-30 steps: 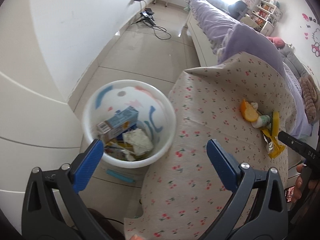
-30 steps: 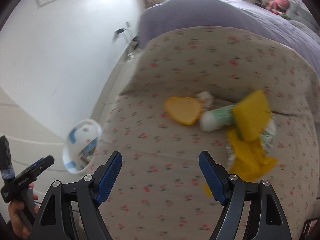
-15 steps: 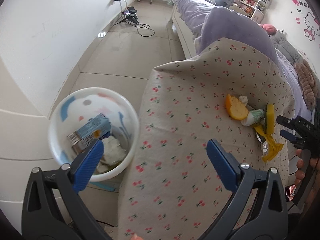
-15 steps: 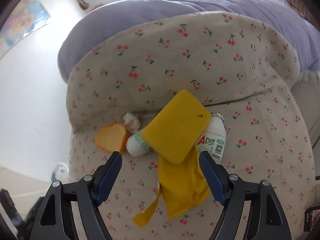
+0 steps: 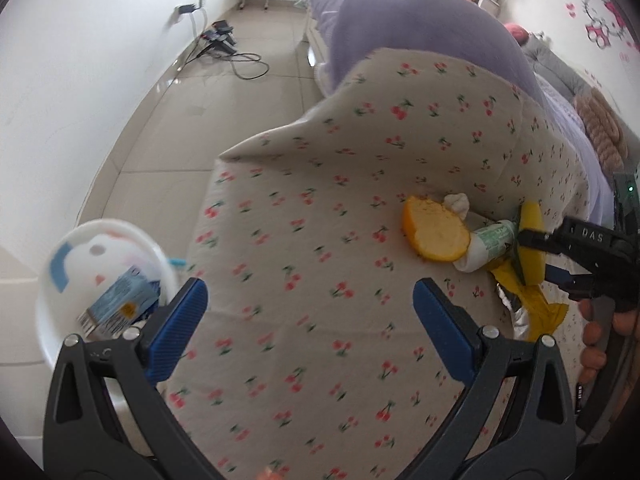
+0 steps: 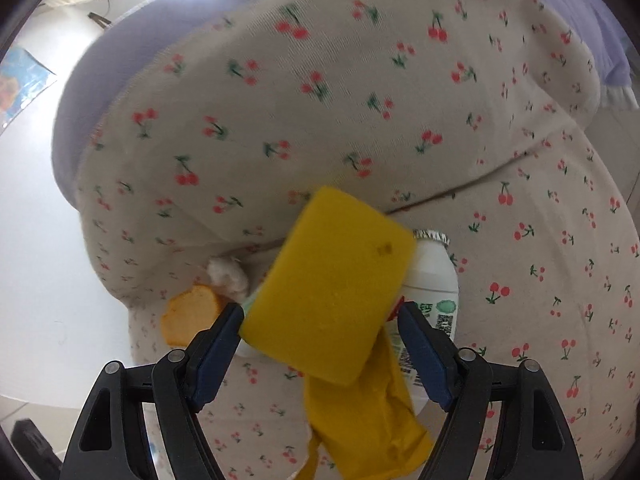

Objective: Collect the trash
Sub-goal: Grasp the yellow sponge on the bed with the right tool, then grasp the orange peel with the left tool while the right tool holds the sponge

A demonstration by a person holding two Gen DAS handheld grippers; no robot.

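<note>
1. Cherry-print cloth point(image 6: 360, 120) covers the bed, with tiled floor point(image 5: 224, 92) alongside.
2. Right claw point(image 6: 320, 332) points steeply down, its jaws closing around the yellow sponge point(image 6: 328, 296); its left pad touches the sponge's edge, the right stands just off it.
3. Beneath the sponge lie a white yogurt bottle point(image 6: 436, 280), a yellow wrapper point(image 6: 372, 424), an orange bread piece point(image 6: 188, 316) and a tissue wad point(image 6: 228, 272).
4. Left claw point(image 5: 308, 320) hangs wide open and empty over the cloth.
5. Further left, a white trash bin point(image 5: 76, 256) on the floor holds a blue carton point(image 5: 116, 304).

1 sponge point(image 6: 326, 300), 2 bottles point(image 6: 434, 280) prob., 1 bin point(image 5: 60, 312)
</note>
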